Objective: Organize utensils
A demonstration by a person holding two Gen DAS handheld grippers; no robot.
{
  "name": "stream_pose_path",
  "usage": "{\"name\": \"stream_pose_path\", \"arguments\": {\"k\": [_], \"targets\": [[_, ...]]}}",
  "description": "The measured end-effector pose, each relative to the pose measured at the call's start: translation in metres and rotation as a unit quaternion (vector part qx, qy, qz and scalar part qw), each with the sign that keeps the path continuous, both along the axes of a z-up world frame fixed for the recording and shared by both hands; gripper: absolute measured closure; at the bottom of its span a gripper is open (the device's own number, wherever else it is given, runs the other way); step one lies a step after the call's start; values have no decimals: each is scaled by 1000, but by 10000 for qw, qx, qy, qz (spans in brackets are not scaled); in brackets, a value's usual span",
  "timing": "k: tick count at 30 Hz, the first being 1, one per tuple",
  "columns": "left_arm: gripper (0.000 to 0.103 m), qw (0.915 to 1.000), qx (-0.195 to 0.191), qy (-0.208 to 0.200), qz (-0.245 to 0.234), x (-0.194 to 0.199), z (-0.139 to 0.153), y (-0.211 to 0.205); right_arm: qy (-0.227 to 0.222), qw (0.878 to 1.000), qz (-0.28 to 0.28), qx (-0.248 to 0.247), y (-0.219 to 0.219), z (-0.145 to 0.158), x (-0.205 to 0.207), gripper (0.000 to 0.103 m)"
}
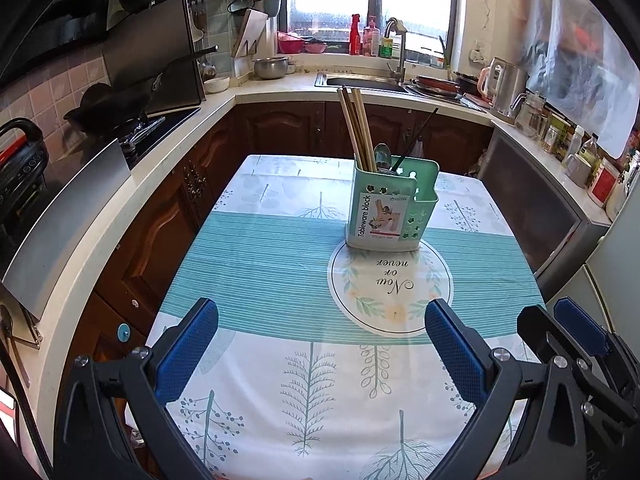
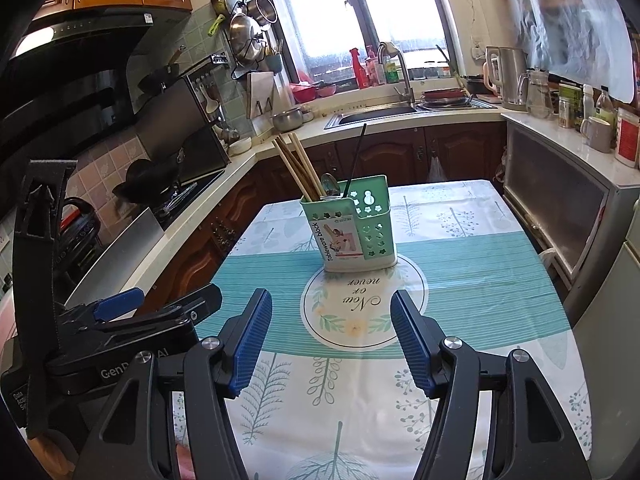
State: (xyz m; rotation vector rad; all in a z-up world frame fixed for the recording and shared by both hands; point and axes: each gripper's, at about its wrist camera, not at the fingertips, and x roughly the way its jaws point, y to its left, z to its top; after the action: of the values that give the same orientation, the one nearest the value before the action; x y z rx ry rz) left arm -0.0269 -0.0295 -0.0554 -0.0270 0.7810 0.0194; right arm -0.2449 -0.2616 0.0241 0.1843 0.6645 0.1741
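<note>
Here, left gripper (image 1: 320, 344) hovers low over tablecloth (image 1: 256, 264), blue pads spread wide, nothing between. Right gripper (image 2: 331, 334) just beside it, pads likewise parted, empty. Green utensil holder (image 1: 390, 210) stands upright ahead of both tongs, well apart from fingertips, at far edge of round "Now or never" print (image 1: 390, 292). Wooden chopsticks (image 1: 354, 128), metal spoon (image 1: 382, 156), dark thin utensil (image 1: 416, 138) stick up from holder's rear compartment. Sink (image 1: 360, 82) and faucet (image 1: 396, 40) far beyond holder.
</note>
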Motion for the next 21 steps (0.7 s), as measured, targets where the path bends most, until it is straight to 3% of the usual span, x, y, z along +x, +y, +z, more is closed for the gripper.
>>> {"name": "stream_pose_path", "arguments": {"k": [21], "targets": [[1, 10000, 10, 15, 39, -2, -2, 1, 9, 10000, 18, -4, -2, 0, 5, 40]]}}
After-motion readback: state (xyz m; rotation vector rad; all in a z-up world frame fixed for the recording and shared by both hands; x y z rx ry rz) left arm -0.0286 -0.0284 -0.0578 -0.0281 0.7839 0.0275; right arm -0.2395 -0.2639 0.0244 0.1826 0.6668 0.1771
